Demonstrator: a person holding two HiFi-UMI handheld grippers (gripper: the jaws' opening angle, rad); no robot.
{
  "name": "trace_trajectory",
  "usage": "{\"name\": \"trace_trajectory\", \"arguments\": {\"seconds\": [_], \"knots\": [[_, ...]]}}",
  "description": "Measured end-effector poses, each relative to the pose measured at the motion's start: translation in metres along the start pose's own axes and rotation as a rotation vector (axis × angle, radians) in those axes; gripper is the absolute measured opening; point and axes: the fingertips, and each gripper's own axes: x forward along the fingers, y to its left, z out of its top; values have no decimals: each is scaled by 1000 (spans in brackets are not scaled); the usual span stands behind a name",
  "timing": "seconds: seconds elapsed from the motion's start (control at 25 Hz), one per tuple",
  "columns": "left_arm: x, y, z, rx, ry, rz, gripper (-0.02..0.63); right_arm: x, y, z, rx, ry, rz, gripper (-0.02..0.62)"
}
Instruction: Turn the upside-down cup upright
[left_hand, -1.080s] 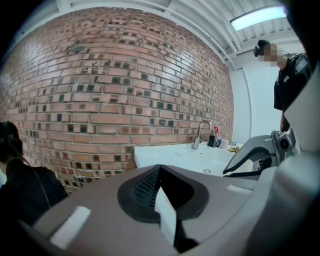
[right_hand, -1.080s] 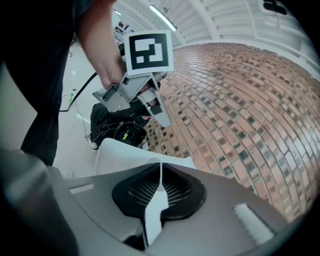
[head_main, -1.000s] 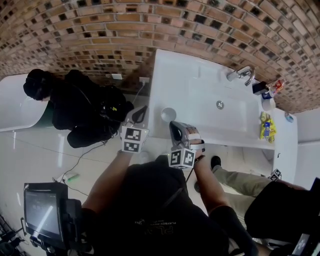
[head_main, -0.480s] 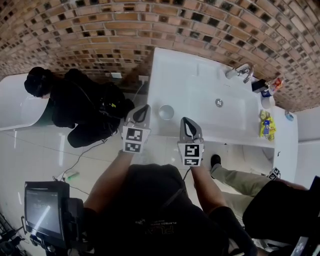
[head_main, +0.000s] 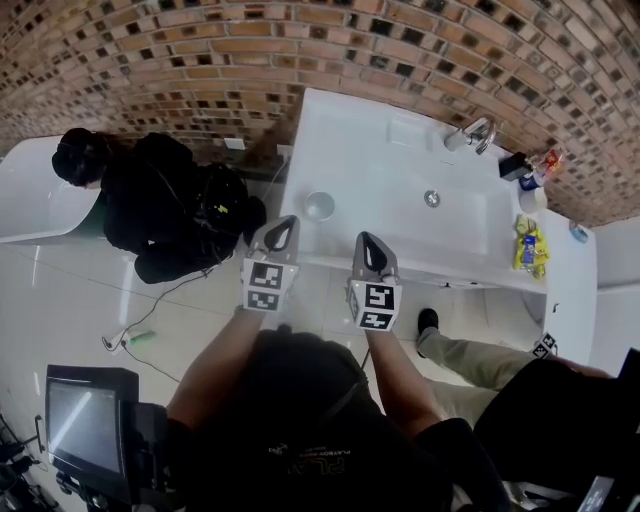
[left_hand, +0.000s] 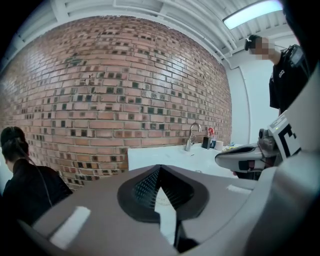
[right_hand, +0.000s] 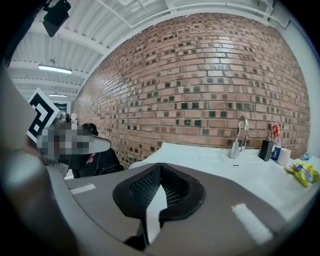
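Left gripper (head_main: 284, 224) and right gripper (head_main: 366, 241) are held side by side at the front edge of the white counter (head_main: 350, 140). Each is clenched, its jaw tips meeting on themselves. The cup (head_main: 319, 205) stands on the counter's near left corner, just beyond and between the two grippers, apart from both. Farther back are the drain (head_main: 431, 198), faucet (head_main: 470, 135) and yellow packet (head_main: 527, 250). A person in black (head_main: 150, 205) crouches left of the counter.
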Motion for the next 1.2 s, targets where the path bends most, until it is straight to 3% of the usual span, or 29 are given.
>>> {"name": "trace_trajectory", "arguments": {"seconds": [0.4, 0.72, 1.2], "knots": [[-51, -38, -3, -8, -33, 54, -5, -58, -1, 2, 15, -56, 13, 12], [-94, -65, -6, -4, -49, 81, -5, -100, 14, -26, 10, -43, 55, 12], [-137, -80, -29, 10, -8, 77, -5, -142, 27, -43, 44, -34, 42, 12]]}}
